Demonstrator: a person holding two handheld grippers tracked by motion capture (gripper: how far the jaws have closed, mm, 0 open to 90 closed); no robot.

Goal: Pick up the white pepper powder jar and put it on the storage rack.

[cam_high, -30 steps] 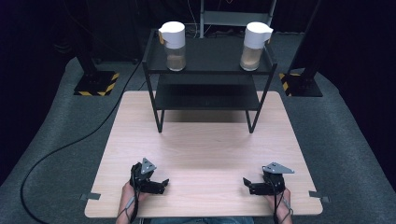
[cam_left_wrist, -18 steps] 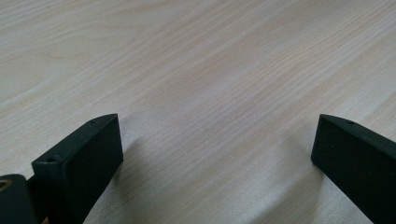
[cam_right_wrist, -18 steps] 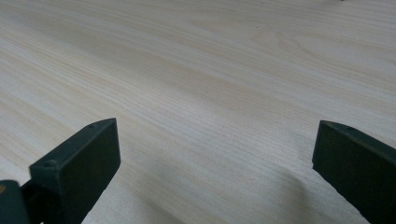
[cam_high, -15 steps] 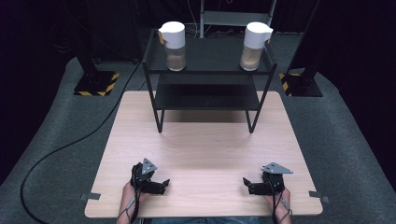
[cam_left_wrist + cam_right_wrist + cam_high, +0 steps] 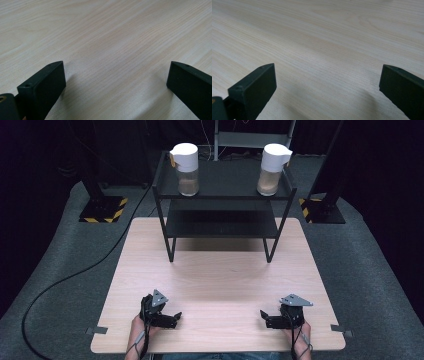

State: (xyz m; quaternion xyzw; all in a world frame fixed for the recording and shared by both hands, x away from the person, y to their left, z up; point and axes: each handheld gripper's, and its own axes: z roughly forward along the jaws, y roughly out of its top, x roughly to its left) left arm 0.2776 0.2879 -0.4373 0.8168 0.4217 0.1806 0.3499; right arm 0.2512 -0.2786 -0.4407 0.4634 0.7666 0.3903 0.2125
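High view: the left gripper (image 5: 176, 316) and right gripper (image 5: 263, 316) rest low on the near end of the wood table (image 5: 220, 270), tips turned toward each other, both w/ jaws apart & holding nothing. Far ahead of both stands a black metal rack (image 5: 222, 195) w/ two shelves. On its top shelf are two clear jars w/ white lids & brown stuff inside: the left jar (image 5: 186, 169) far ahead of the left gripper, the right jar (image 5: 271, 169) far ahead of the right one. Jars look smooth, round & hard, prob glass or plastic.

What could go wrong, I think: jars are tall & sit near the shelf ends, so a bump from a jaw could tip one off. Smooth sides may slip if the squeeze is weak. An arm could also knock the thin rack legs on the way up.

Left gripper view: two flat black blocky jaws spread wide, bare pale wood w/ fine grain lines betw them.

Right gripper view: same thing, jaws wide apart, empty, light wood underneath, a soft shadow by each jaw.
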